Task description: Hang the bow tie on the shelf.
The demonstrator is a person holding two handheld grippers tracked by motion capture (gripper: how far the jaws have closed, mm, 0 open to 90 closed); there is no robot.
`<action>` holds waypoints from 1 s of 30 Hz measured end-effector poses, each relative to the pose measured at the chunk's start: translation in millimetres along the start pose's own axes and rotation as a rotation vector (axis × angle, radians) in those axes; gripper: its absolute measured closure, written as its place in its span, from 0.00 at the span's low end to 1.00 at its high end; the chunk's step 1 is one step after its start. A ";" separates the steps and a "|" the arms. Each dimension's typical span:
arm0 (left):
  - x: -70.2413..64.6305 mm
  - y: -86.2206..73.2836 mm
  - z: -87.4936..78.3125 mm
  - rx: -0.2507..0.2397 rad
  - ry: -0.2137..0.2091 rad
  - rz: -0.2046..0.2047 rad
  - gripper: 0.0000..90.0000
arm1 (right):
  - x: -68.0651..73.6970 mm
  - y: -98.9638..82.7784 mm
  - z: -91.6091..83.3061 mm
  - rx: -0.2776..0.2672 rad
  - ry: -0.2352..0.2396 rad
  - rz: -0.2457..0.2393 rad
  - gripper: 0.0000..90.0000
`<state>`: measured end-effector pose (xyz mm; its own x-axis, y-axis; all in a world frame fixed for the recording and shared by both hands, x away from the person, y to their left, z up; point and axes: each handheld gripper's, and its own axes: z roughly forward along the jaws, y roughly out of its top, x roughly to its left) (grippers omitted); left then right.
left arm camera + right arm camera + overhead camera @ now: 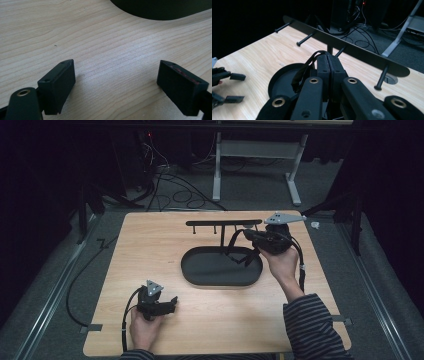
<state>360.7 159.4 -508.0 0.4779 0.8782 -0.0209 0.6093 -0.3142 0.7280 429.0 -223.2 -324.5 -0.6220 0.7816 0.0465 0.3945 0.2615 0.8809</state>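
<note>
A black stand has an oval base [200, 266] and a post that carries a horizontal bar [222, 223] with several pegs. My right gripper [246, 234] hovers over the base's right end, just below the bar, shut on a black strap [236, 251] that hangs in a loop toward the base. In the right gripper view its jaws [328, 58] press together, the strap [302, 72] loops out to their left, and the bar [352, 47] runs close ahead. My left gripper [174, 302] rests low on the table [125, 270] near the front left, open [116, 85], nothing between its fingers.
The base's dark rim [162, 8] lies ahead of the left gripper. Beyond the table's far edge are floor cables [175, 190] and the white legs of another table [217, 170]. A small white thing [315, 225] lies off the far right corner.
</note>
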 end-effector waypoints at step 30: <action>0.6 0.4 0.2 -0.001 0.006 -0.002 0.18 | -20.9 9.2 29.6 0.020 -0.083 0.068 1.00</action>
<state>361.4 159.8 -507.9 0.4730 0.8809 -0.0188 0.6097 -0.3118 0.7288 465.6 -220.3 -331.4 -0.5353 0.8421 0.0656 0.4479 0.2171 0.8673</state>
